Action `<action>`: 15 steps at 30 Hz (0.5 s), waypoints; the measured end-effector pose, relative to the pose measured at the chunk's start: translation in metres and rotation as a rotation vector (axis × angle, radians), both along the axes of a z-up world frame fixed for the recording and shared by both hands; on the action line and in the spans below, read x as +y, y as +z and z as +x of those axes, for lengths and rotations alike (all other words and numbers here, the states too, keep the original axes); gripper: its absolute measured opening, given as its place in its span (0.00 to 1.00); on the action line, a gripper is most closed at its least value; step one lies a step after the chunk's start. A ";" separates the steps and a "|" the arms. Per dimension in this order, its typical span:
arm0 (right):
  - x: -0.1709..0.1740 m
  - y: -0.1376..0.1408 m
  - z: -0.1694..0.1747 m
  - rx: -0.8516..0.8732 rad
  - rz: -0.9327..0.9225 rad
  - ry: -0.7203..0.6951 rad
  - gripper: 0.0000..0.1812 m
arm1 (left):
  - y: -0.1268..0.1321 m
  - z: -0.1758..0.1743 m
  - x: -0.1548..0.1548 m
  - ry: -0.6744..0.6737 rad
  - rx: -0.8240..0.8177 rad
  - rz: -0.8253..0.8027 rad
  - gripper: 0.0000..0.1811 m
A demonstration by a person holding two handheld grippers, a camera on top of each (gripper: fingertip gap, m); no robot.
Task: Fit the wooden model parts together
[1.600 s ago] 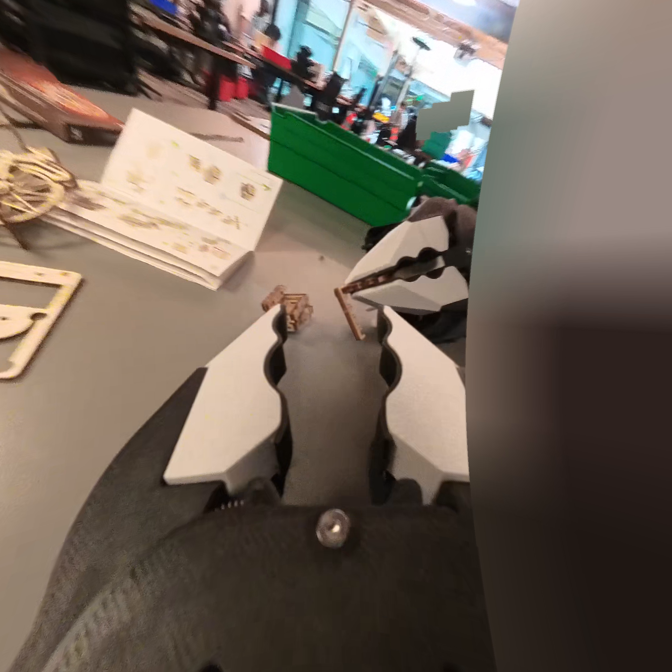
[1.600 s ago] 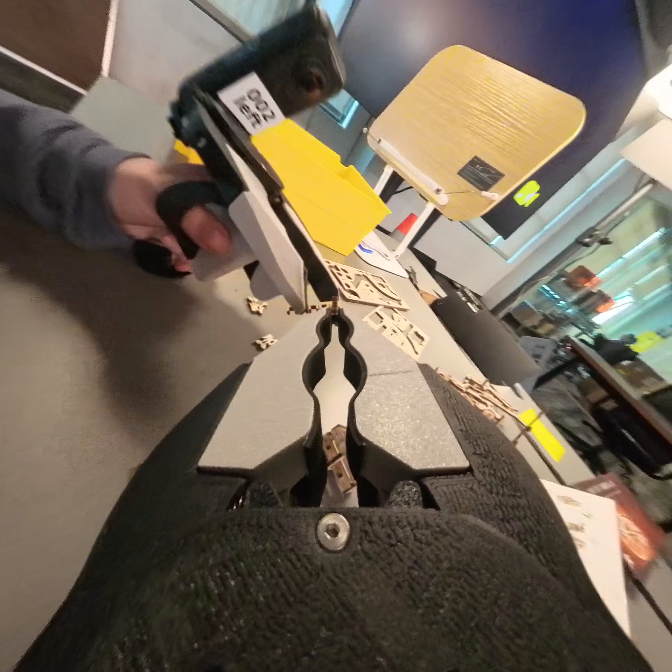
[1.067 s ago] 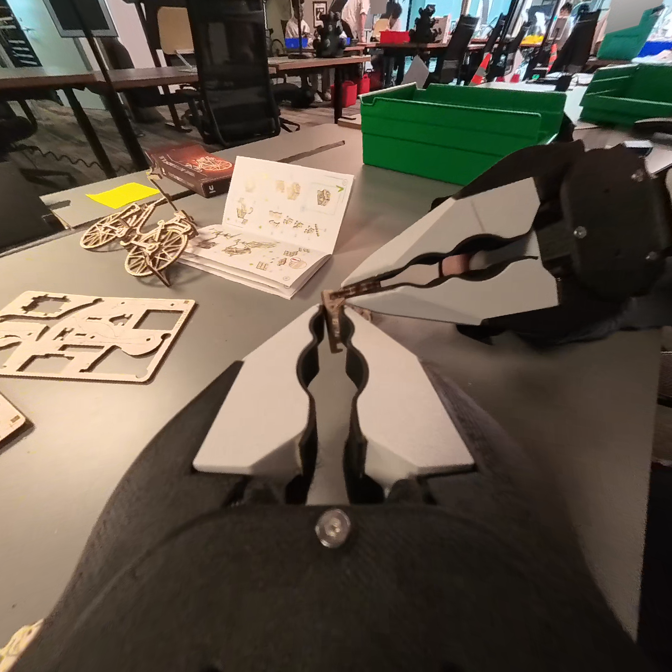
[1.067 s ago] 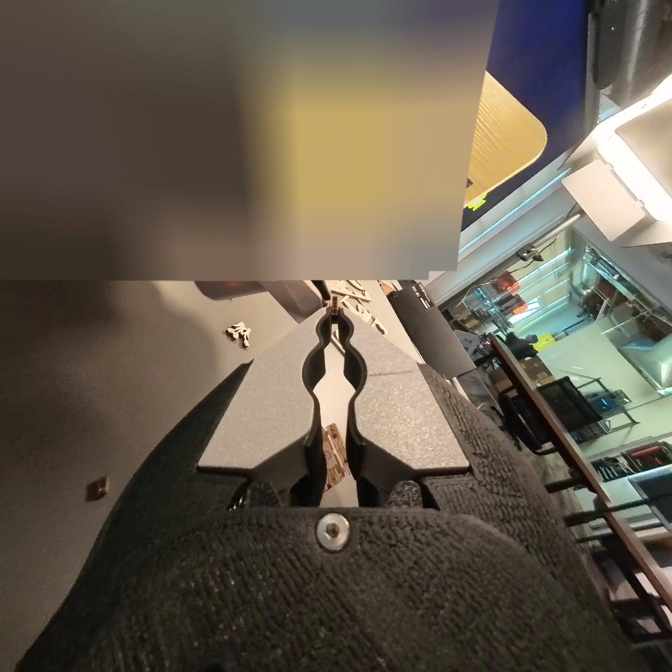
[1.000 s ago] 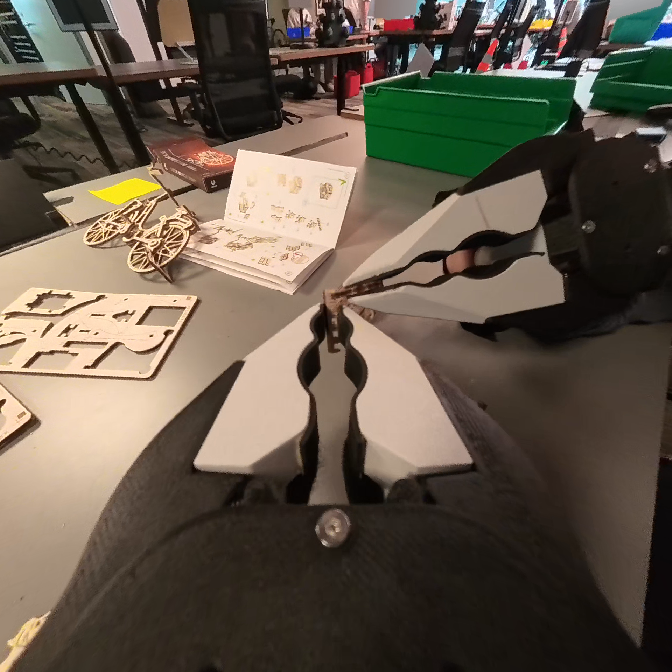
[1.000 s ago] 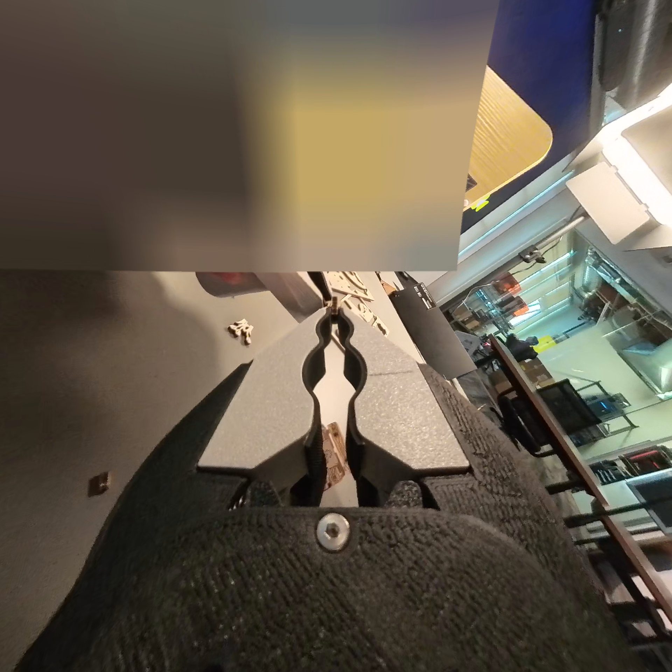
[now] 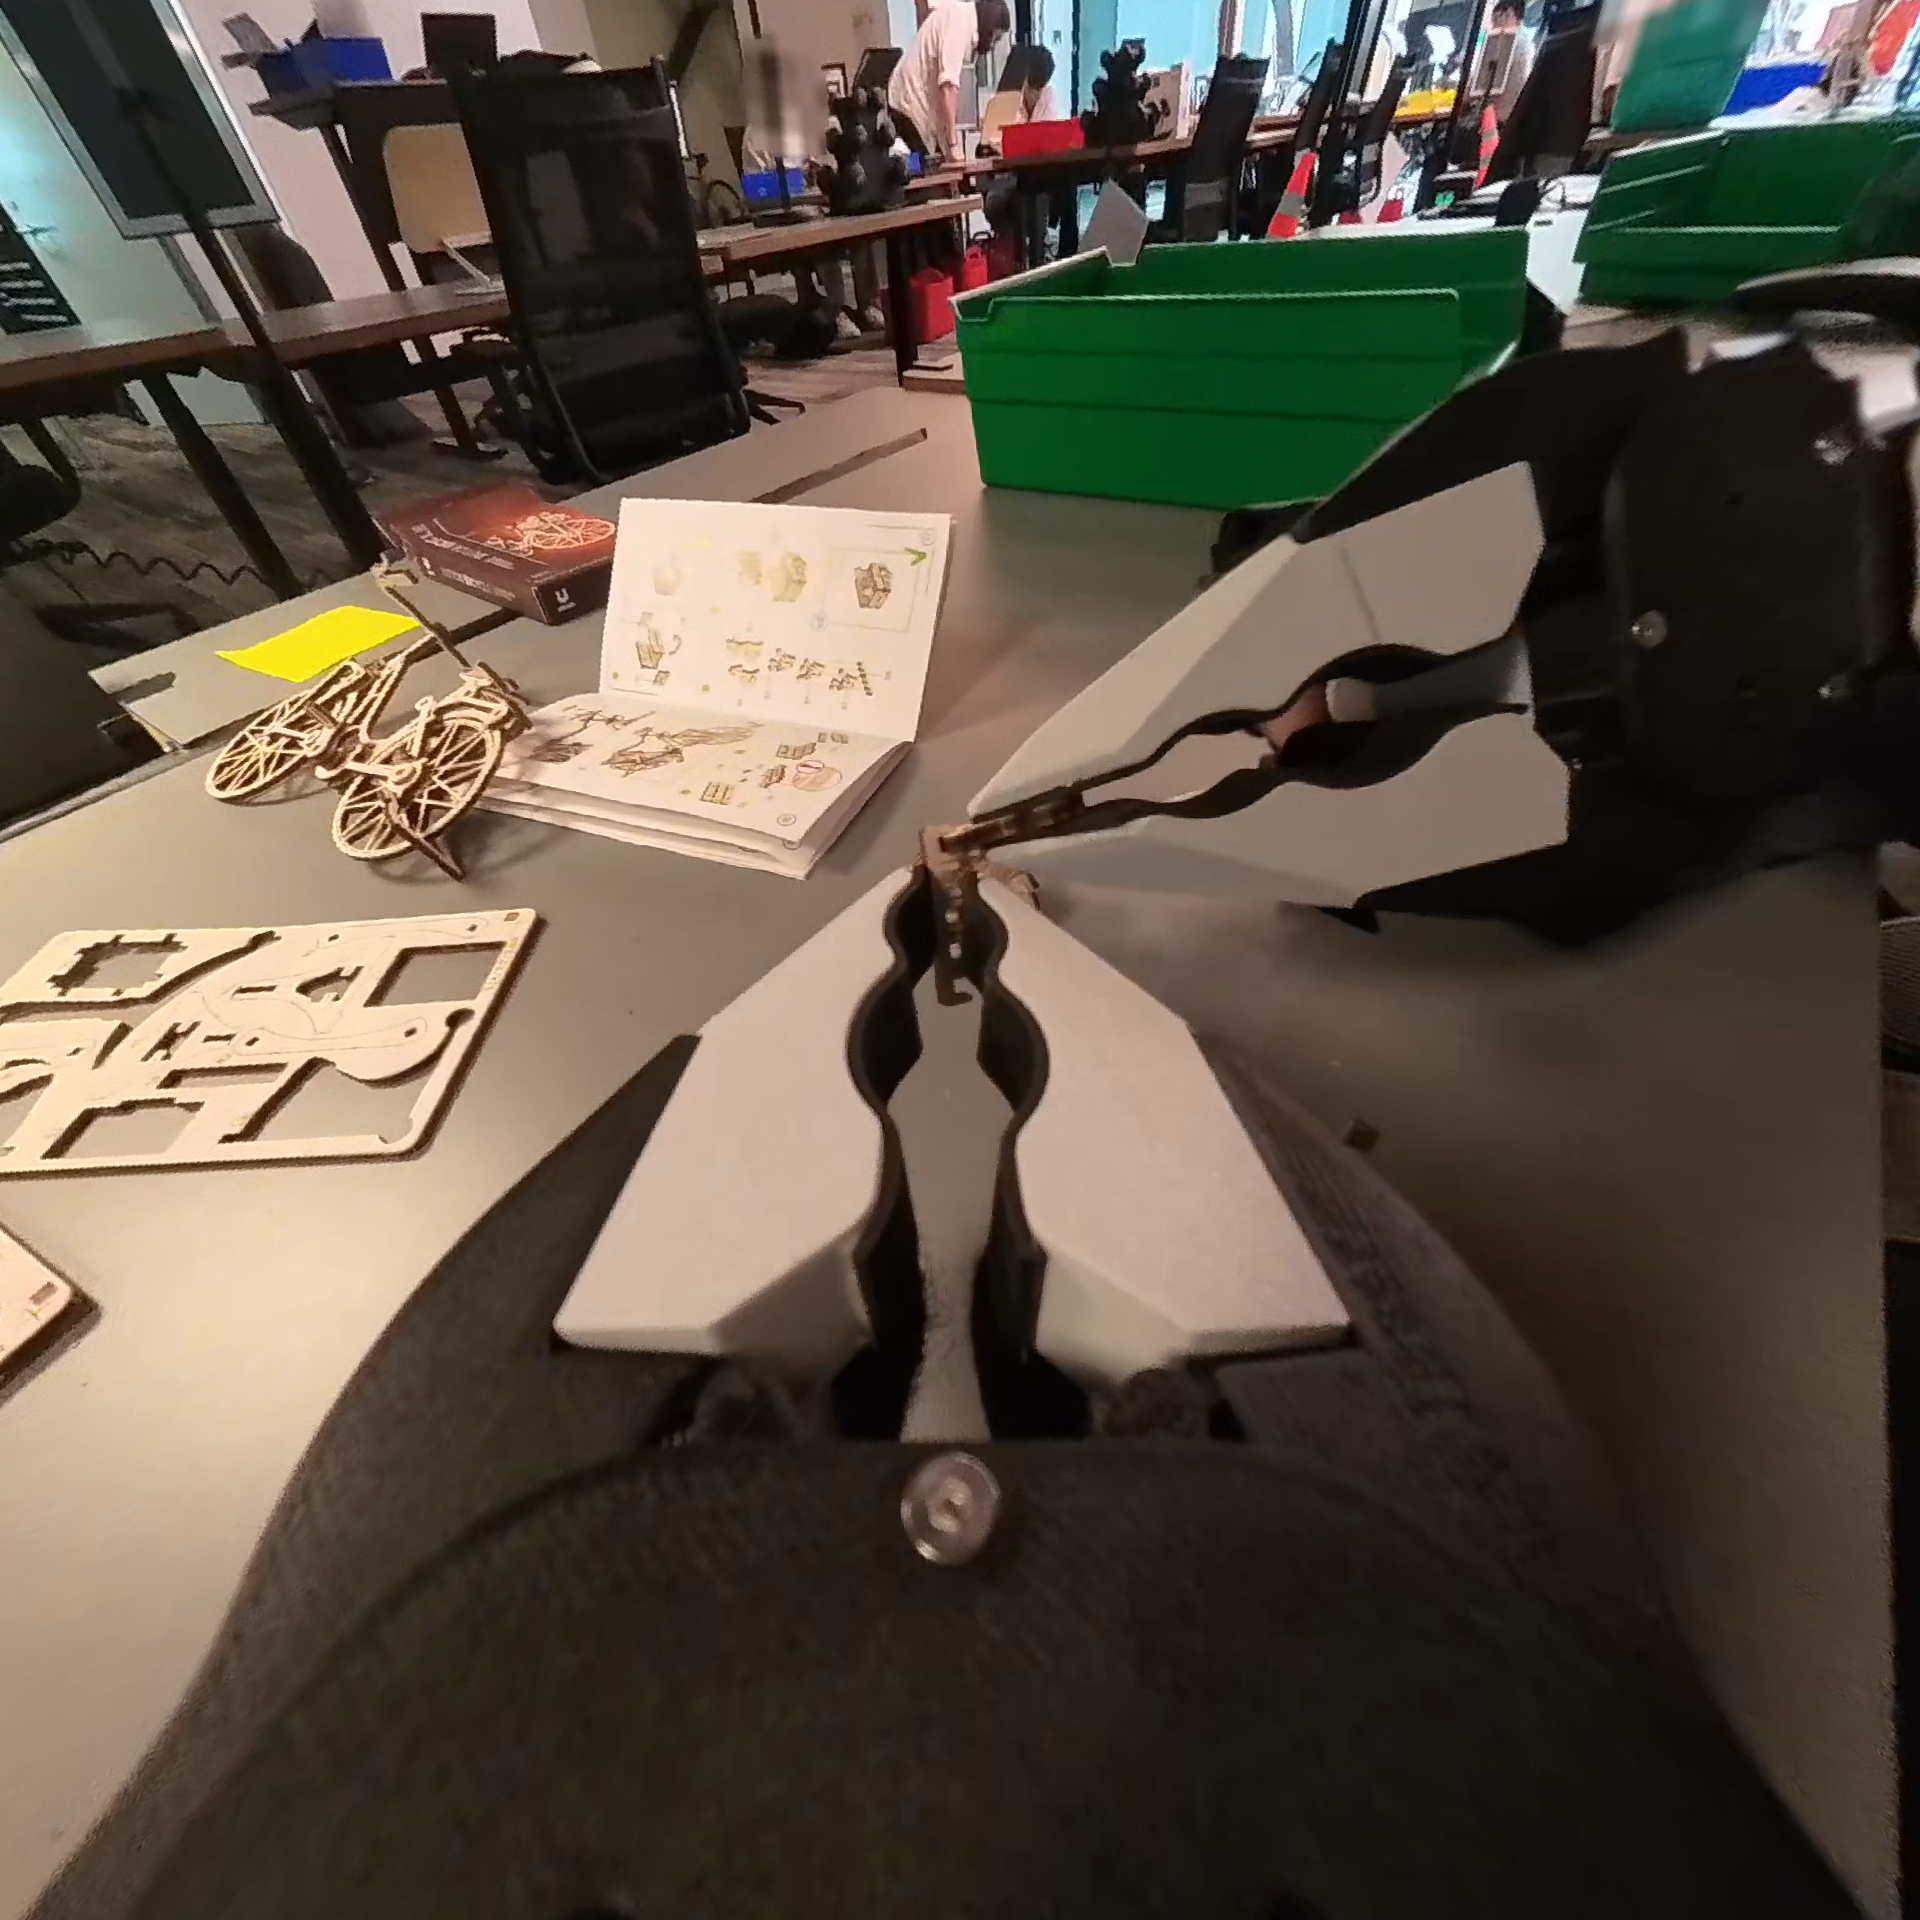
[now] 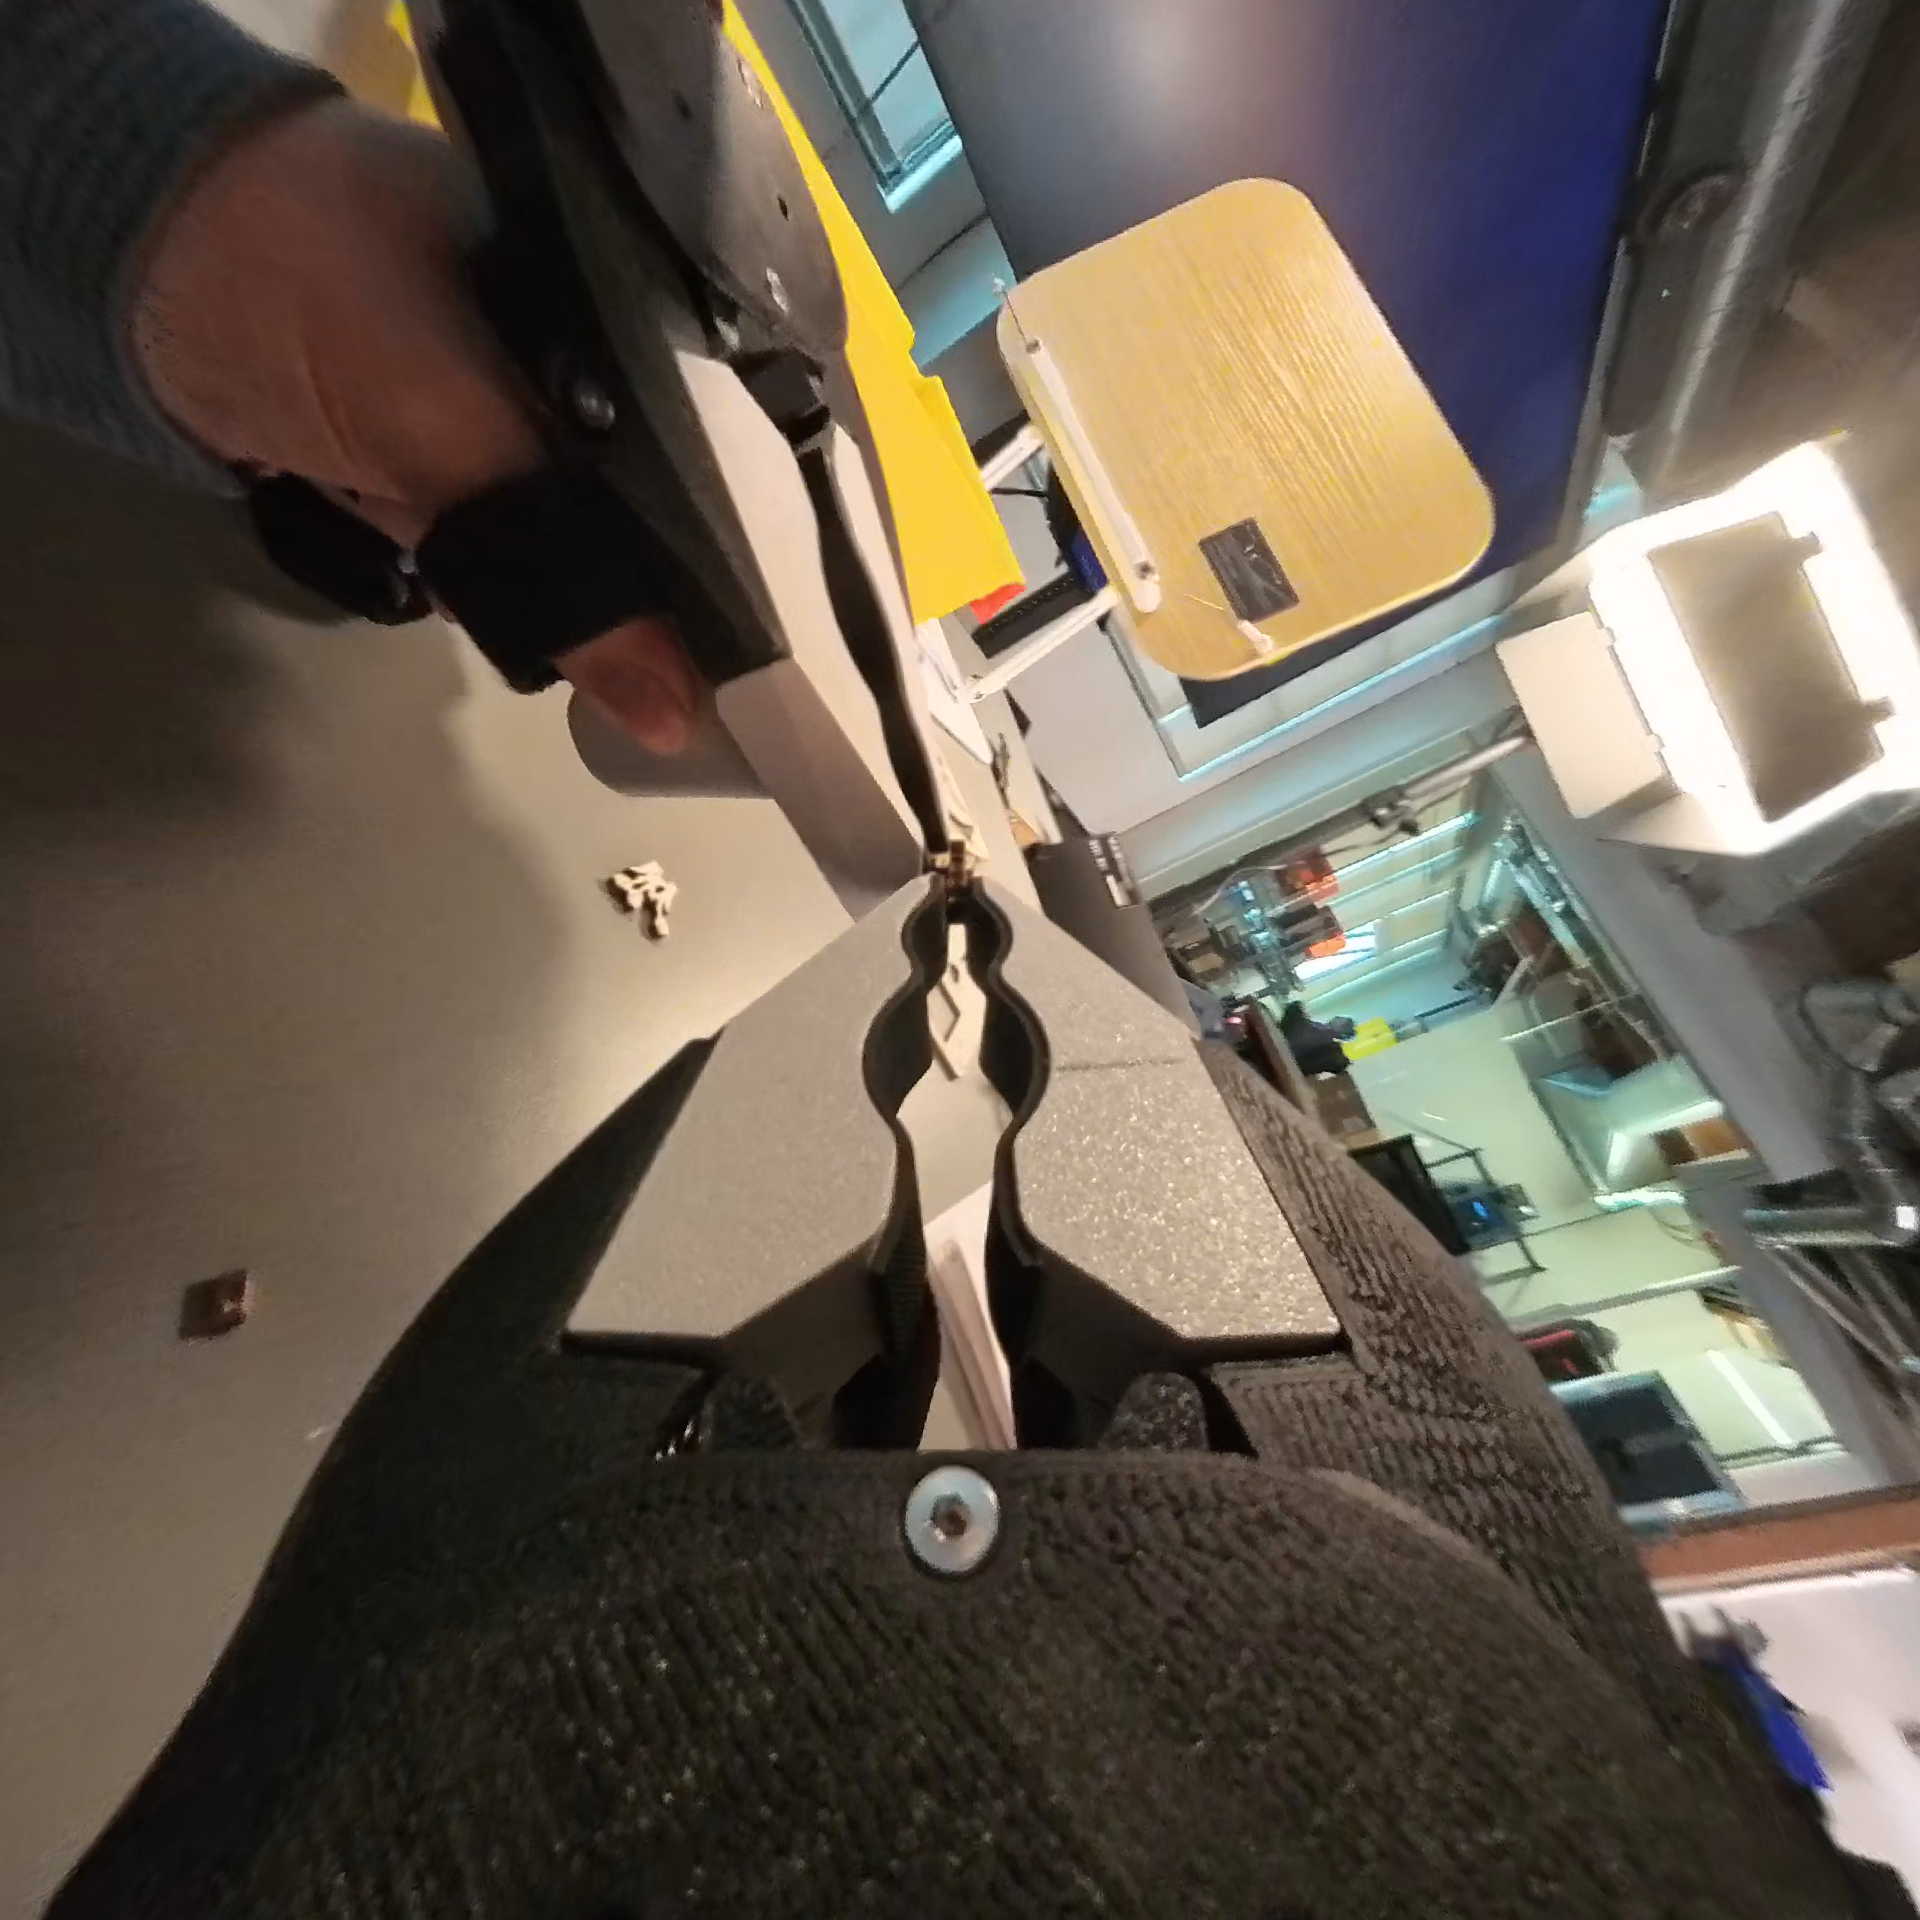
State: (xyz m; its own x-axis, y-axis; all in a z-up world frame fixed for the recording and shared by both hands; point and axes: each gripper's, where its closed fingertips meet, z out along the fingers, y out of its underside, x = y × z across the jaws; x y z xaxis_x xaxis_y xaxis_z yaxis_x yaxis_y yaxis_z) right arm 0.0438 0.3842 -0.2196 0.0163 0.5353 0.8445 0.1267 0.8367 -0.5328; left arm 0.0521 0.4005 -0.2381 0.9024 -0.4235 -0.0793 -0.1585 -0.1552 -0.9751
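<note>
My left gripper (image 7: 951,883) is shut on a thin wooden part (image 7: 952,935) held upright above the grey table (image 7: 665,935). My right gripper (image 7: 987,821) comes in from the right, shut on a second thin wooden strip (image 7: 1023,826). The two parts meet at their ends at the fingertips. In the right wrist view my right gripper (image 8: 951,878) is shut on its part (image 8: 951,860), tip to tip with the left gripper (image 8: 940,831), which a person's hand (image 8: 343,343) holds. A small wooden cluster (image 8: 646,891) and a square chip (image 8: 213,1304) lie on the table.
A finished wooden bicycle model (image 7: 364,743), an open instruction booklet (image 7: 758,665), a cut-out wooden sheet (image 7: 229,1029) and a dark box (image 7: 499,551) lie to the left. Green bins (image 7: 1226,384) stand behind. Yellow bins (image 8: 914,416) and a wooden chair (image 8: 1236,416) show in the right wrist view. My left and right fingertips are right by each other. The square chip (image 8: 213,1304) sits 11 centimeters or so from the ends of my left fingers.
My left gripper was open, then shut on the wooden part and rose. Both grippers have stayed tip to tip since; the right wrist view has tilted a little.
</note>
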 end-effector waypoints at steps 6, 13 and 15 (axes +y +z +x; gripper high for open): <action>0.001 0.000 0.002 0.009 0.015 -0.003 0.01 | 0.002 0.002 -0.001 -0.008 0.002 0.019 0.01; 0.001 0.001 0.001 0.017 0.022 -0.014 0.00 | 0.002 0.000 0.000 0.025 0.038 0.035 0.02; -0.003 0.004 0.000 0.025 0.033 -0.019 0.00 | 0.002 0.000 0.001 0.030 0.047 0.044 0.02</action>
State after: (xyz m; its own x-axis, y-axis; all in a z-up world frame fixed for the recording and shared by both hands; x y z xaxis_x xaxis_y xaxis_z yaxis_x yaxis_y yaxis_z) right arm 0.0436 0.3816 -0.2159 0.0473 0.5062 0.8611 0.1301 0.8516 -0.5077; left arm 0.0518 0.4017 -0.2357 0.9094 -0.3920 -0.1392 -0.1998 -0.1181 -0.9727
